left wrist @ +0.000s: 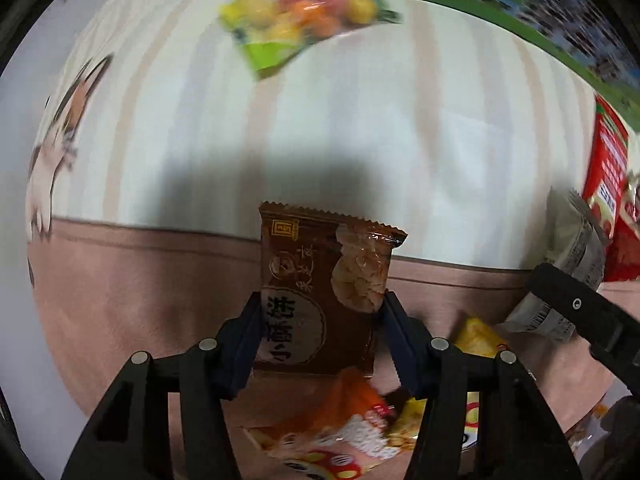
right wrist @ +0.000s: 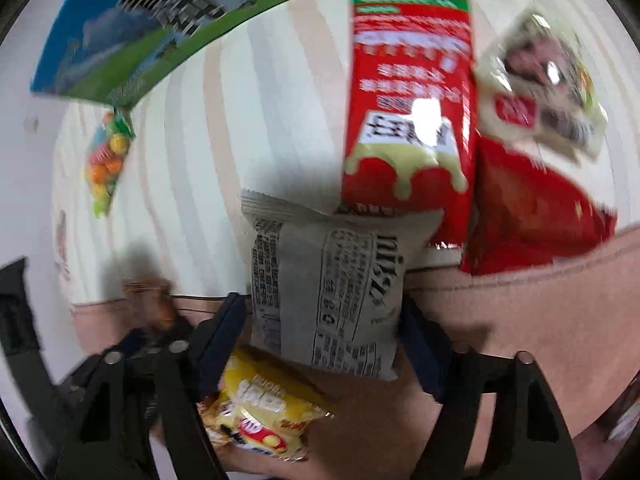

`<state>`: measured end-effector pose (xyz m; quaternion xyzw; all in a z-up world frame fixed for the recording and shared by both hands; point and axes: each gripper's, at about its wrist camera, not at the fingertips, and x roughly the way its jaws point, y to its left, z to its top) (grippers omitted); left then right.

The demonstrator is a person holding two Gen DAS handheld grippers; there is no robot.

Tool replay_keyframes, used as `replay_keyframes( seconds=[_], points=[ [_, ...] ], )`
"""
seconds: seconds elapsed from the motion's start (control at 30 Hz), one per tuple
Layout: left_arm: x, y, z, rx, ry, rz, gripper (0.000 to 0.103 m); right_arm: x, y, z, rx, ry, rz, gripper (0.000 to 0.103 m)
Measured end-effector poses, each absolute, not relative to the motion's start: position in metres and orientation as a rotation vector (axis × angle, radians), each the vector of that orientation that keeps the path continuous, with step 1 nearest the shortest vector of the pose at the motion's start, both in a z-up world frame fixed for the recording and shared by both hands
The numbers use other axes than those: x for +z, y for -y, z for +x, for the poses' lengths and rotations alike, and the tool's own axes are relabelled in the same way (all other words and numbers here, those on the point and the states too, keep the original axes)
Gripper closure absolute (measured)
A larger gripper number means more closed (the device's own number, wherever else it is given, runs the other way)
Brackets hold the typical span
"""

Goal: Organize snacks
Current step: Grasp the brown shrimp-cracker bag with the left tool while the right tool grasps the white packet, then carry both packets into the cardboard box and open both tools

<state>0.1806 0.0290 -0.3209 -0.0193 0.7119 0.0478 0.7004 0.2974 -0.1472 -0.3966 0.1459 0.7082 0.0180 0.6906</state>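
Observation:
My left gripper (left wrist: 318, 320) is shut on a brown snack packet (left wrist: 324, 292) and holds it upright above the pink cloth. My right gripper (right wrist: 324, 320) is shut on a grey-white printed snack packet (right wrist: 328, 296), which also shows at the right of the left wrist view (left wrist: 576, 256). A clear bag of coloured candy balls (left wrist: 304, 20) lies on the striped cloth far ahead, and it shows at the left of the right wrist view (right wrist: 106, 160). A tall red packet (right wrist: 412, 100) lies just beyond the grey packet.
A green and blue box (right wrist: 132, 28) stands at the back. A red bag (right wrist: 532, 216) and a pale packet (right wrist: 548, 88) lie at the right. A yellow packet (right wrist: 260, 412) and an orange packet (left wrist: 340, 412) lie below the grippers on the pink cloth (left wrist: 140, 288).

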Motion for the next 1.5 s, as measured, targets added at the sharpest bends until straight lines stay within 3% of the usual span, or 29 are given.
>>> replay_keyframes(
  seconds=[0.07, 0.13, 0.33, 0.4, 0.53, 0.7, 0.77, 1.03, 1.3, 1.5],
  points=[
    [-0.321, -0.034, 0.177, 0.111, -1.587, -0.075, 0.048, -0.394, 0.139, 0.298, 0.090, -1.586, 0.231, 0.045],
    [-0.321, -0.036, 0.173, 0.111, -1.586, -0.093, 0.048, -0.390, 0.131, 0.296, 0.146, -1.596, 0.117, 0.048],
    [-0.319, -0.035, 0.165, 0.111, -1.575, -0.094, 0.048, -0.388, 0.115, 0.283, 0.214, -1.604, -0.190, 0.049],
    [-0.322, -0.034, 0.165, 0.109, -1.574, -0.094, 0.048, -0.388, 0.118, 0.281, 0.208, -1.609, -0.165, 0.048],
    [-0.335, -0.044, 0.166, 0.106, -1.582, -0.096, 0.047, -0.392, 0.134, 0.278, 0.174, -1.654, -0.053, 0.037],
    [-0.335, -0.044, 0.163, 0.106, -1.565, -0.080, 0.048, -0.394, 0.149, 0.275, 0.132, -1.639, 0.007, 0.037],
    [-0.329, -0.039, 0.160, 0.107, -1.549, -0.067, 0.048, -0.393, 0.155, 0.272, 0.124, -1.626, 0.006, 0.045],
    [-0.278, -0.017, 0.148, 0.042, -1.444, -0.051, 0.048, -0.352, 0.199, 0.260, 0.172, -1.588, 0.137, 0.049],
    [-0.202, 0.017, 0.151, -0.085, -1.333, -0.079, 0.048, -0.274, 0.228, 0.274, 0.226, -1.496, 0.248, 0.049],
    [-0.147, 0.036, 0.205, -0.166, -1.271, -0.111, 0.048, -0.215, 0.241, 0.319, 0.248, -1.406, 0.279, 0.049]
  ],
)
